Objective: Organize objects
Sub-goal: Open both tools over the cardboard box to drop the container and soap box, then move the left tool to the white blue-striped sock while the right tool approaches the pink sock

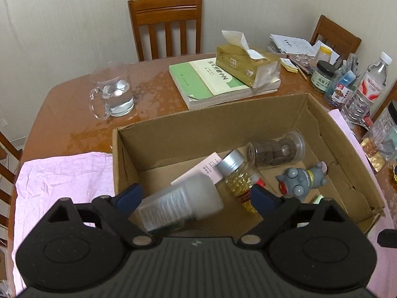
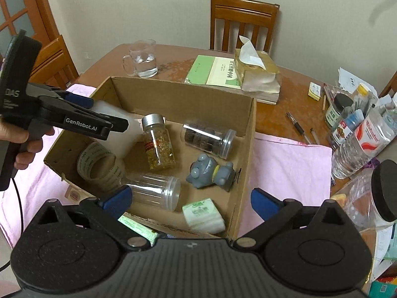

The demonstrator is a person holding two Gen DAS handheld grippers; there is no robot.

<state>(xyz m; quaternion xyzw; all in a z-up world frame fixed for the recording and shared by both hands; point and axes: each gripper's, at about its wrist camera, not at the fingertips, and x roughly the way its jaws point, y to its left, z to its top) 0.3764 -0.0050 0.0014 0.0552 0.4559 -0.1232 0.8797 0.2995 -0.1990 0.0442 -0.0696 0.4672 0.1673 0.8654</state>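
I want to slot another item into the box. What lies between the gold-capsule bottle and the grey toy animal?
Bare cardboard floor: in the right wrist view nothing sits between the gold-capsule bottle and the grey toy animal.

I'm working in a home dining room. Brown wooden dining table against a pale striped-wallpaper wall, slat-backed wooden chairs pushed in around it. Household clutter on top: clear glass mug of water, green-and-cream paperback book, yellow soft-pack of tissues, clear plastic water bottle, loose papers. Wooden door with glass panes at left. Pink cloth under an open cardboard box.
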